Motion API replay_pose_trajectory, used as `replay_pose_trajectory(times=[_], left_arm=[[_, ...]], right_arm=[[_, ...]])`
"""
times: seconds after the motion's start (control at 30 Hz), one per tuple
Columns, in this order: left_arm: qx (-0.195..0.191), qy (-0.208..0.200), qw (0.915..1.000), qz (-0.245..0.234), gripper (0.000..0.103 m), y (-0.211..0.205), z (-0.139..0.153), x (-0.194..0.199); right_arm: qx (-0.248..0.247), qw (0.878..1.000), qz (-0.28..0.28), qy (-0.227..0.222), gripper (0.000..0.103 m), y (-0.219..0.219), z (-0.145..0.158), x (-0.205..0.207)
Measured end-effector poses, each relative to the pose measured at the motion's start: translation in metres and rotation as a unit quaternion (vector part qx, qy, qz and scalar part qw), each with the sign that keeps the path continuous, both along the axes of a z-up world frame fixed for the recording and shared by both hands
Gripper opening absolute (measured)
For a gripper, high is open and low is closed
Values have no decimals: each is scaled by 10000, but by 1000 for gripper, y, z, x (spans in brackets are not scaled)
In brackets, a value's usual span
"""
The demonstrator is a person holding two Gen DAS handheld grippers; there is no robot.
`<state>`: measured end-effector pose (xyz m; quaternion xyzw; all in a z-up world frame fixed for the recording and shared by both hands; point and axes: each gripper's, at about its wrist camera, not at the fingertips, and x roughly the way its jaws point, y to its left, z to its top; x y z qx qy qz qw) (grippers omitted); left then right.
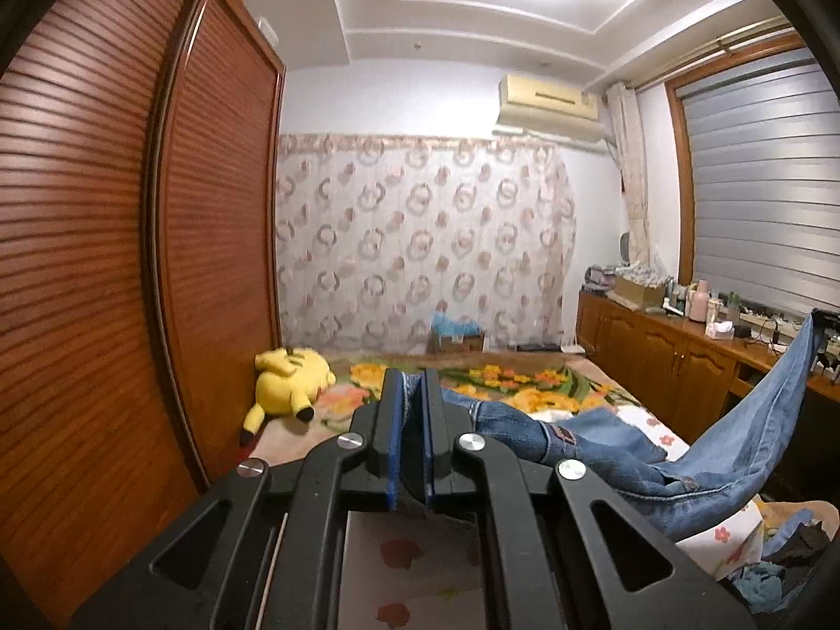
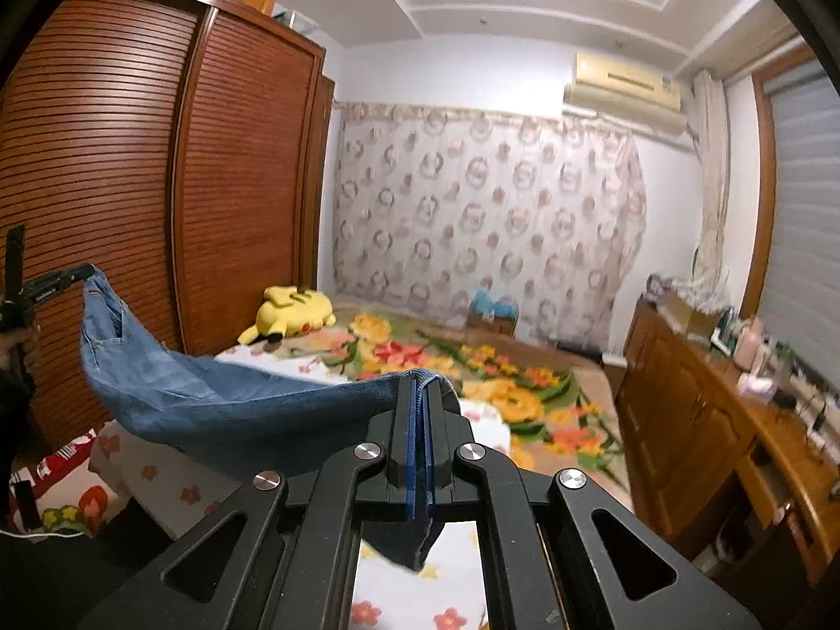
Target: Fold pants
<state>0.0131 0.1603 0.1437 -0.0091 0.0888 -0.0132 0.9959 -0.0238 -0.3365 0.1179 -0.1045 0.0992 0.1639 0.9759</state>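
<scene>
Left wrist view shows the left gripper [image 1: 411,394] and right gripper [image 2: 419,399] each clenched on the jeans [image 1: 604,446]; better lift evenly, keeping the cloth taut.

Faded blue denim jeans [image 2: 220,404]; slatted glossy wood wardrobe [image 1: 105,241]; fuzzy plush toy [image 1: 286,383]; matt black plastic gripper [image 1: 412,383].

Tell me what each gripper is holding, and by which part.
Both hold the jeans by an edge: left gripper and right gripper each shut on denim, which sags between them. Which edge cannot be told.

Louvred wardrobe [image 1: 131,210], curtained wall [image 1: 420,241]
</scene>
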Motion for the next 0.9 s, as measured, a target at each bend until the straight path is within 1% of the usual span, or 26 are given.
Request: replay_pose_trajectory(times=[0.07,0.13,0.23,0.3,0.43,0.57,0.7,0.8,0.87,0.9], left_arm=[[5,-31,10000,9,7,1,3,1],[5,10,10000,26,7,4,2,4],[-9,208,9998,53,7,5,-10,16],[-9,418,9991,94,7,7,-25,27],[-86,888,9959,138,7,14,-61,48],[-166,1342,9907,142,7,16,-100,63],[-165,1662,9859,102,7,9,-126,66],[-217,1732,9846,60,10,9,-136,62],[-219,1807,9833,31,16,11,-139,62],[-193,1833,9829,2,24,12,-140,61]], right_arm=[[-17,10000,-1,-74,1,1,-1,-3],[-27,10000,-22,-89,1,2,-10,-5],[-19,10000,-66,46,1,1,-27,6],[-74,9996,-133,227,1,1,-37,26],[-115,9969,-217,753,1,10,-68,64],[-294,9905,-319,1303,1,21,-107,96],[-315,9835,-376,1742,1,29,-136,117],[-308,9791,-414,1968,1,34,-148,126],[-319,9771,-431,2060,1,35,-144,132],[-323,9760,-441,2108,1,35,-143,134]])
